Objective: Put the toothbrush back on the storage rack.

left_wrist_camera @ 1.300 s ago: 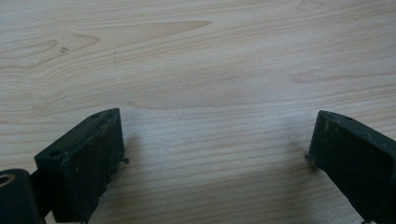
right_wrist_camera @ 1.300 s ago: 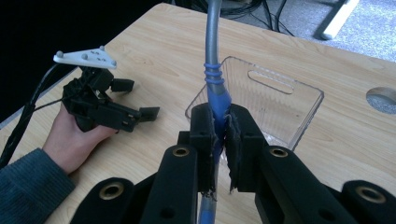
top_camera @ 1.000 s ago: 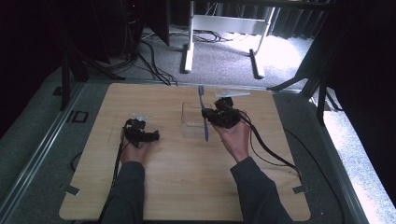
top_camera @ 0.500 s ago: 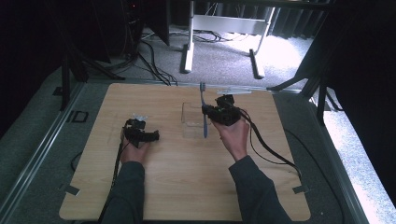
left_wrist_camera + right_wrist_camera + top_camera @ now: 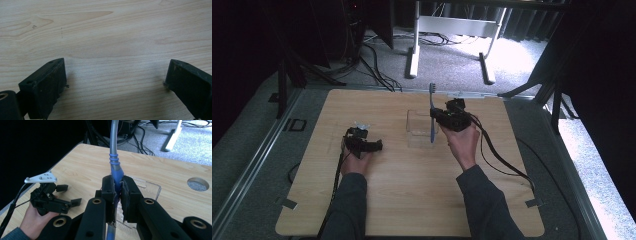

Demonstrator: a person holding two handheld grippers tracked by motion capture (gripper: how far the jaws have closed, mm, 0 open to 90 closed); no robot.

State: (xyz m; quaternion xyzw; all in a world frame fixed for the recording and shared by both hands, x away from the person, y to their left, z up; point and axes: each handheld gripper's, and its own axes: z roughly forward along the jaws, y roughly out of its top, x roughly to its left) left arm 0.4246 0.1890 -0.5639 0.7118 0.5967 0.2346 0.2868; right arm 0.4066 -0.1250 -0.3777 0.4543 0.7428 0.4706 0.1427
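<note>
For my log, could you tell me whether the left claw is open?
Open: the left claw shows bare table between its wide-apart jaws.

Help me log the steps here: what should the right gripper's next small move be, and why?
Probably lower the toothbrush into the clear container. The right gripper is shut on its blue handle, holding it over the container, while the left gripper rests open on the table, apart.

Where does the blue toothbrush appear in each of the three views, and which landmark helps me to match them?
High view: the toothbrush stands centre, right gripper shut on it, over the clear tray.
Left gripper view: bare wooden table between open jaws.
Right gripper view: centre, handle rising from the shut jaws.
Shared landmark: the left gripper.
</note>
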